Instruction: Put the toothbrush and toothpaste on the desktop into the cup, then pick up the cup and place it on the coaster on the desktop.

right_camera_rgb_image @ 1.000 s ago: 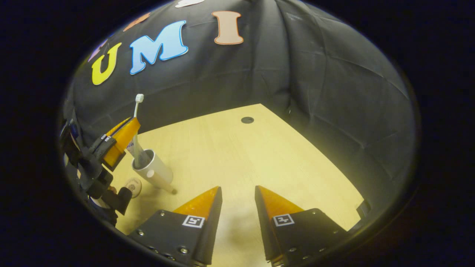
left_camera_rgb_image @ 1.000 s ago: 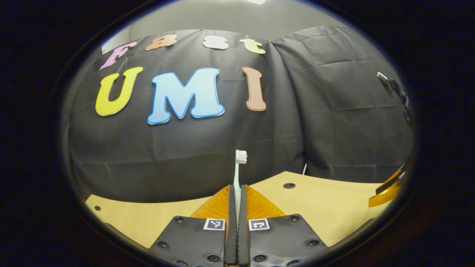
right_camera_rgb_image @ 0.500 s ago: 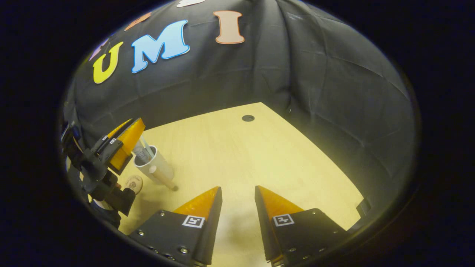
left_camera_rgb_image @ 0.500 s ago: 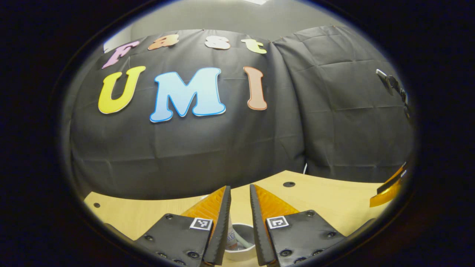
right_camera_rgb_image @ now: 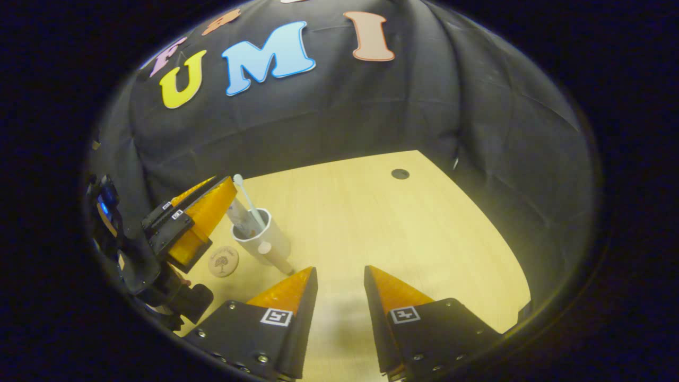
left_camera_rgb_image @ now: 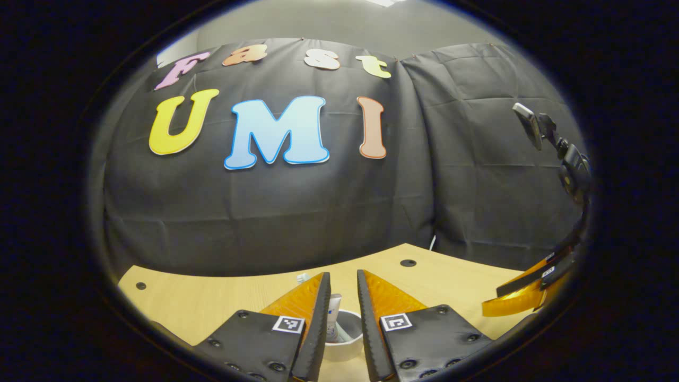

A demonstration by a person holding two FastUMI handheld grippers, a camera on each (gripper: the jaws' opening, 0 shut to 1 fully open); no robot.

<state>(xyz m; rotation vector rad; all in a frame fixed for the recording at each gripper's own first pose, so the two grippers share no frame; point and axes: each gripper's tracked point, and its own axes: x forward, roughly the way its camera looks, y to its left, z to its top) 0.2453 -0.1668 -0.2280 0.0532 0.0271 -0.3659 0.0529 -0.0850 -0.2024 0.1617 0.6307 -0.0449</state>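
The white cup (right_camera_rgb_image: 268,240) stands on the wooden desktop (right_camera_rgb_image: 371,223) with the toothbrush (right_camera_rgb_image: 246,197) and the toothpaste tube (right_camera_rgb_image: 237,216) leaning inside it. My left gripper (right_camera_rgb_image: 209,204) hovers just left of and above the cup, open, holding nothing. In the left gripper view the cup (left_camera_rgb_image: 344,347) and toothpaste (left_camera_rgb_image: 334,317) show between my left gripper's (left_camera_rgb_image: 342,278) spread fingers. A round wooden coaster (right_camera_rgb_image: 223,261) lies on the desktop just left of the cup. My right gripper (right_camera_rgb_image: 339,276) is open above bare desktop, right of the cup, and appears farther off as right gripper (left_camera_rgb_image: 522,297).
A dark round hole (right_camera_rgb_image: 400,173) sits in the desktop near the back corner, and another hole (left_camera_rgb_image: 140,285) at the far left. Black cloth walls close the desk at the back and right. A hand (right_camera_rgb_image: 175,281) holds the left gripper's handle.
My left gripper opened and let the toothbrush drop into the cup, then drew back a little. The right gripper has shifted toward the cup, staying open.
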